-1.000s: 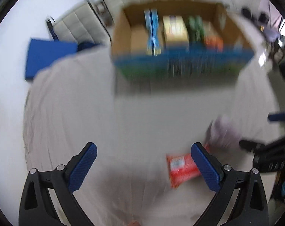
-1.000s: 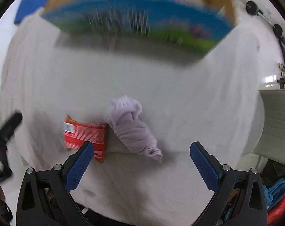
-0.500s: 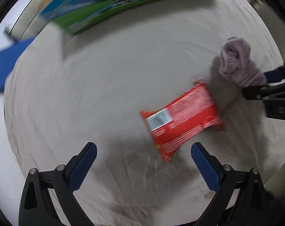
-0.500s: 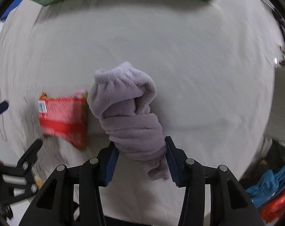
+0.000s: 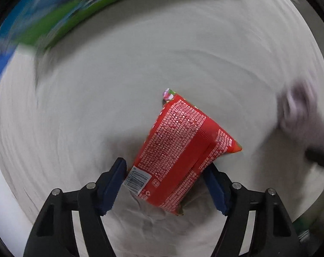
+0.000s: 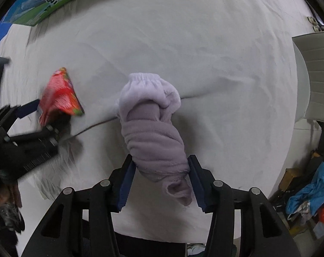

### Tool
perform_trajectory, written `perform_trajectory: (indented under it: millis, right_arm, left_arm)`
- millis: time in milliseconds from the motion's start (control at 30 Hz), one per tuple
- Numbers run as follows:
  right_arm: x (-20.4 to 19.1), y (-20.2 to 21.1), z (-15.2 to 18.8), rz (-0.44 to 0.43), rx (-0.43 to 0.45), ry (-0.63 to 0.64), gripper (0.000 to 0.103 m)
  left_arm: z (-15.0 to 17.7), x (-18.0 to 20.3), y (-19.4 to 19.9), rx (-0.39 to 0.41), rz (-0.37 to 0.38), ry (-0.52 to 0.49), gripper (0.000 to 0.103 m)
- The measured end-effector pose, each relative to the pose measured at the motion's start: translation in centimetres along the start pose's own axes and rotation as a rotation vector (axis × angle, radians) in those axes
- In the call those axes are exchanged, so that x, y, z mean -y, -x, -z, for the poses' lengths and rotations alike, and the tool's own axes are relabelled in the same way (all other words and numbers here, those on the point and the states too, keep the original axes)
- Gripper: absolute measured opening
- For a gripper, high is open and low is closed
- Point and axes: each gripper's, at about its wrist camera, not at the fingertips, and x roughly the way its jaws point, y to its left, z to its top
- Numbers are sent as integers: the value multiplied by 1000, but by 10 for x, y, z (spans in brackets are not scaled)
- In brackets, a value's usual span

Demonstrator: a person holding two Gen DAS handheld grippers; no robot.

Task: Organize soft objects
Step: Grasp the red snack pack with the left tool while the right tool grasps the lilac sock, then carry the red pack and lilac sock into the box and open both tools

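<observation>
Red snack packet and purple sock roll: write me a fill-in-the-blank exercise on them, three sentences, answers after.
1. The left gripper straddles a snack packet whose colour is ____.
2. The right gripper grips a rolled fleece sock whose colour is ____.
3. Seen from the right wrist view, the packet lies to the ____ of the sock.

Missing words: red; purple; left

left tongs [image 5: 165, 181] closing on red packet [image 5: 181, 150] | right tongs [image 6: 161, 182] gripped purple cloth [image 6: 153, 132]

red snack packet [image 5: 179, 150] covered in tiny white print, fuzzy lilac cloth bundle [image 6: 153, 128], off-white sheet [image 6: 204, 42], blue-green printed box [image 6: 44, 2], navy gripper pads [image 6: 125, 184]
</observation>
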Motion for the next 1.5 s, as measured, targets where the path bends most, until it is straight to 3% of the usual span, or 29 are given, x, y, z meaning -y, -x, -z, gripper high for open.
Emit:
perform_trajectory:
  millis: [133,233,333,433,600,767,967,1033,1067,1100,1133,1167,1200,1300,1400,1500]
  right_arm:
    - [7,1,-3,24,19,8,62]
    - [-1,4,-13,43,34,24,76]
    - [-1,0,-21,49,8,41,76]
    - [3,-8,-29,48,-6,54,76]
    - [-3,-11,-39,52,-10,62,75]
    - [0,-17,-34,41,-17,55,75]
    - [-19,-27,-34,53,-25,66,75]
    - [-24,-27,-33,57,-30,72,72]
    - [-27,-28,-29,58,-30,71,67]
    - [-29,-29,-27,62,-33,72,56]
    - [-29,-27,-26,78,-34,74,51]
    - [-30,-28,-25,88,-32,75,50]
    - [-31,-27,-25,88,-29,70,47]
    - [-34,-28,-24,67,-33,42,45]
    - [-31,-24,-29,-30,-33,-9,45]
    - [-26,-25,-32,-83,-47,-47,55]
  left_arm:
    - [1,-48,2,-12,84,327,70]
    - [4,-62,-4,-31,137,408,71]
    - [2,-65,-13,-45,161,392,73]
    - [-8,-59,-15,-42,116,337,84]
    - [-28,-61,-16,-11,126,337,102]
    - [-24,-80,-14,35,137,375,103]
    - [-25,-106,-19,-44,150,351,103]
    - [-29,-104,-22,-52,145,344,100]
    - [-29,-105,-21,-47,144,337,94]
    - [-31,-105,-20,-42,143,331,84]
    - [-30,-103,-15,-32,141,322,77]
    - [-28,-103,-6,-26,141,312,60]
    - [-28,-100,-3,-25,133,296,56]
    - [-25,-93,3,-20,130,282,51]
    - [-17,-98,6,-21,129,294,50]
    - [-10,-91,3,-22,120,292,50]
